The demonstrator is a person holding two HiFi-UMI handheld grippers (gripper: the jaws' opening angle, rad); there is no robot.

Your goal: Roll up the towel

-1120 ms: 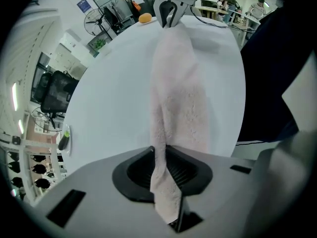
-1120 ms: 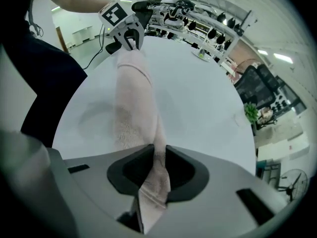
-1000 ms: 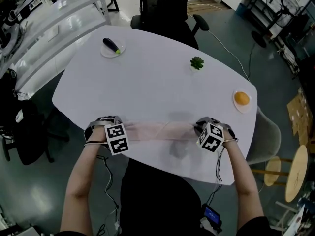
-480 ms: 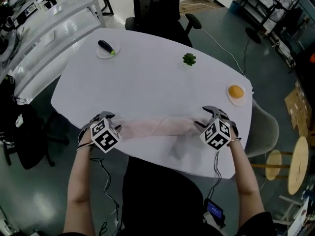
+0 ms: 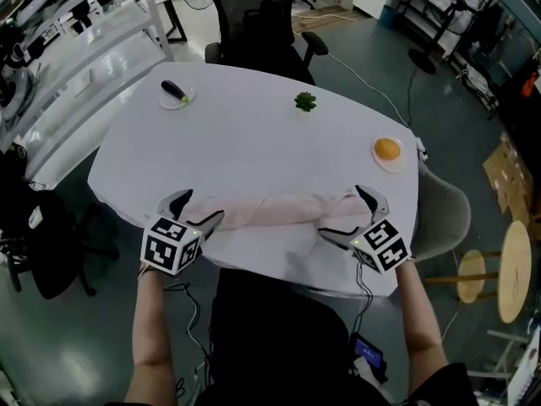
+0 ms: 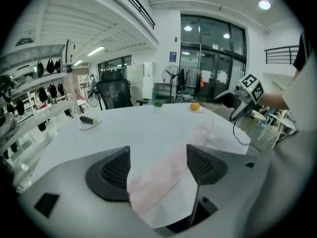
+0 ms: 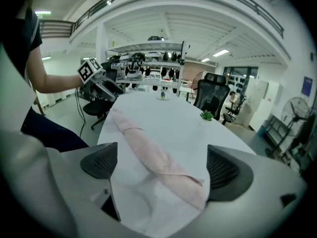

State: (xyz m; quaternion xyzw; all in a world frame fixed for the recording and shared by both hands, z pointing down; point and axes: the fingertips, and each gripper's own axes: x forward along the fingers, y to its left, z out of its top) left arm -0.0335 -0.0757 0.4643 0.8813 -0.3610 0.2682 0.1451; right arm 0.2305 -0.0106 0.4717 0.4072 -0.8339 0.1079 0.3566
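Head view: pale pink cloth towel point(image 5: 283, 210) lying as one long roll, lower middle.
Left gripper point(image 5: 199, 207) and right gripper point(image 5: 345, 211) just opened wide, nothing pinched; rolling's probably done.

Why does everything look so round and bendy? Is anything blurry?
Left gripper view: a wide-angle lens curves the room, corners go black, a ceiling light glares, and the near end of the towel looks soft. Right gripper view: the same bending. Head view: sharper, though the edge of the table bows.

No legible text, number or brand: square markers point(image 5: 172, 245) on left gripper point(image 5: 203, 205) and right gripper point(image 5: 341, 210) are patterns only; blue wall sign point(image 7: 306, 87), 3 o'clock, unreadable.
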